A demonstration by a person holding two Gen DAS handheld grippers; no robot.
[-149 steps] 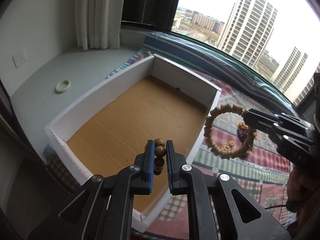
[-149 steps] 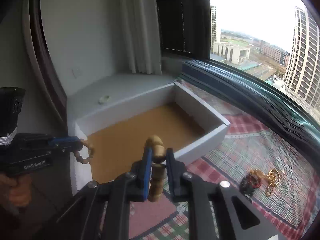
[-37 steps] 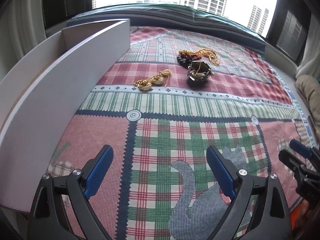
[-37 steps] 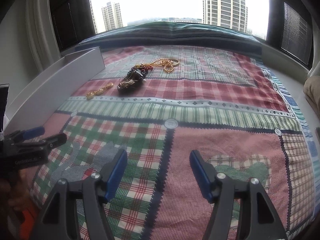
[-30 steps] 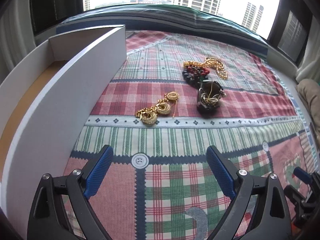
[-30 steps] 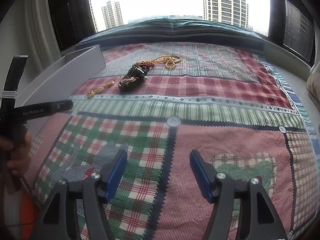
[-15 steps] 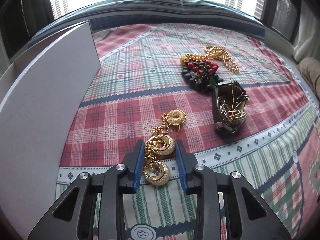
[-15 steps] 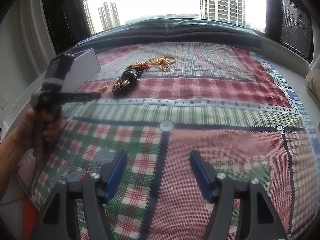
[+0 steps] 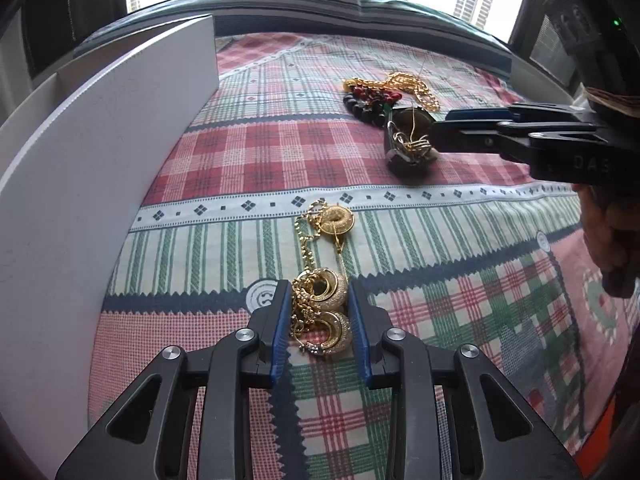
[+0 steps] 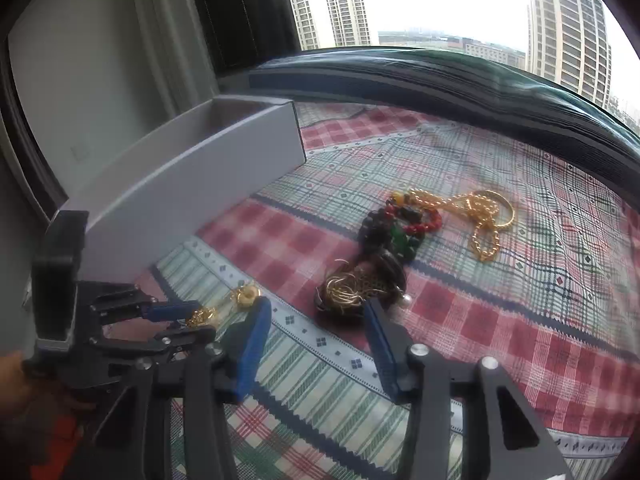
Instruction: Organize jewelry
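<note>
Gold chain [image 9: 320, 280] w/ ring charms lies on plaid cloth [image 9: 460, 312], near end between left gripper [image 9: 319, 300] pads, jaws narrow & closing, pressing the charms. White box [image 9: 100, 168] just left of it. Further off, dark bead pile [image 10: 372, 276] w/ gold wire; right gripper [image 10: 316, 312] at its near edge, jaws half-wide, closing, nothing clamped. Gold necklace [image 10: 480, 216] beyond.

plaid cloth [image 9: 460, 240] under jewelry [image 10: 404, 236], box [image 9: 100, 168]
</note>
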